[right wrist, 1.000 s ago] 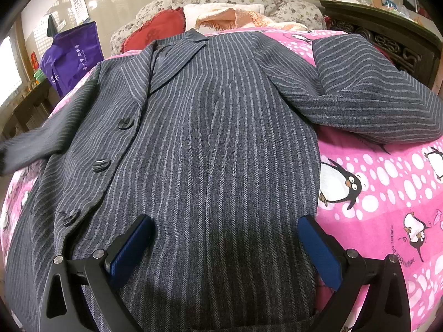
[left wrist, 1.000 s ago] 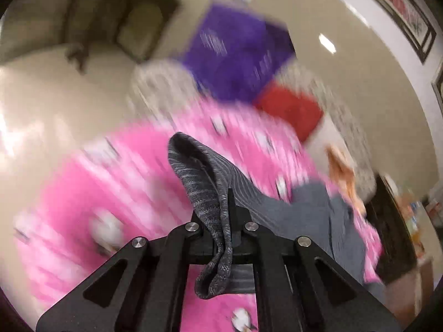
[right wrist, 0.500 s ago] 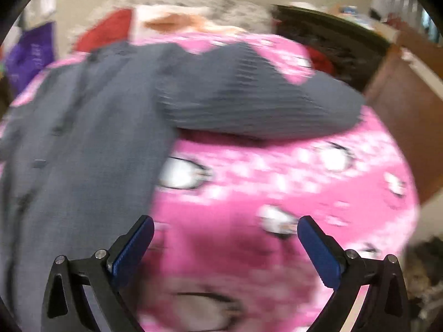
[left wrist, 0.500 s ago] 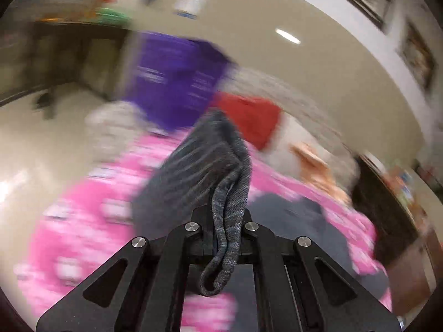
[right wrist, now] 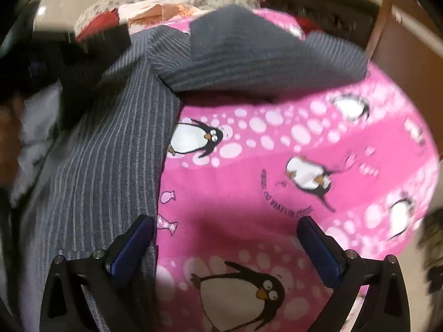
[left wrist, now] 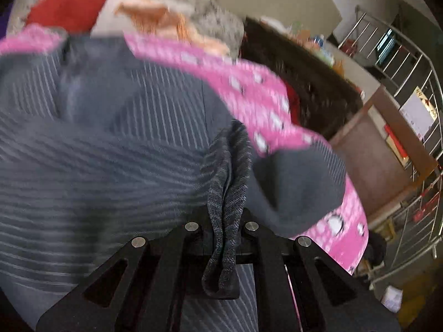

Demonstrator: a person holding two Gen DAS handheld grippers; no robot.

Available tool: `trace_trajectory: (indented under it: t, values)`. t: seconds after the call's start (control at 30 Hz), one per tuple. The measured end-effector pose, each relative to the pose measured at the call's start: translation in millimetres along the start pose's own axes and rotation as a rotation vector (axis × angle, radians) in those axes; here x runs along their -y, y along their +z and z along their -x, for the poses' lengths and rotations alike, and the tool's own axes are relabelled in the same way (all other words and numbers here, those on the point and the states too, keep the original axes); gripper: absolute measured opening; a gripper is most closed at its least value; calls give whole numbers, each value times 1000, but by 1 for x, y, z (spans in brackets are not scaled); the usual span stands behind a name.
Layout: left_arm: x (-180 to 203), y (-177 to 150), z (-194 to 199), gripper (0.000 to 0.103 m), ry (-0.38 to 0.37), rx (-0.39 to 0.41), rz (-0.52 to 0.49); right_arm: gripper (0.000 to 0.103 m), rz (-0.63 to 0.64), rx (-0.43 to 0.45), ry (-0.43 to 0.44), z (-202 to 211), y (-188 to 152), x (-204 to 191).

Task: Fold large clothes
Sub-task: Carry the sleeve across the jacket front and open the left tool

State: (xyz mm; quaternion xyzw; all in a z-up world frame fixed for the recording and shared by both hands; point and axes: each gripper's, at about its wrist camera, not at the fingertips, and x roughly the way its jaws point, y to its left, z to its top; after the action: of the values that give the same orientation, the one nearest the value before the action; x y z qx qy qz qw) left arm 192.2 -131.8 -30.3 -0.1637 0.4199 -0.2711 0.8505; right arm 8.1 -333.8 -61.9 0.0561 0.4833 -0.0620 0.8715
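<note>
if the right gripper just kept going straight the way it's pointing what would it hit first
Most likely the bare pink penguin sheet. The right gripper stands open and empty with only sheet between its fingers. The striped jacket lies just beside the left fingertip, so its edge might brush that finger; depth is hard to judge here.

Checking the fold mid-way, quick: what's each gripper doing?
Left gripper: shut on the jacket sleeve.
Right gripper: open, holding nothing.
</note>
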Motion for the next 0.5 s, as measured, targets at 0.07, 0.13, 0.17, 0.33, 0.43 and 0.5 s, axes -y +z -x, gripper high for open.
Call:
trace_trajectory:
  t: [0.07,0.13,0.17,0.33,0.43,0.5]
  values:
    - [-4,-8,-7,5,3,-29,18,103,-26,-6,29,0,-2,6]
    - [-4,-11,-9,16,-7,-45,32,103,-15,-4,16,2,-4,4]
    - [-6,-11,-8,21,-22,-50,43,103,-9,-3,10,3,-5,1]
    - [5,-24,11,55,-94,-50,65,103,-11,-8,13,-5,4,0]
    - [3,-27,39,55,-125,-11,73,103,-11,-6,12,-5,5,-3]
    - [-9,-24,68,55,-76,47,60,103,-10,-1,9,-7,6,-4]
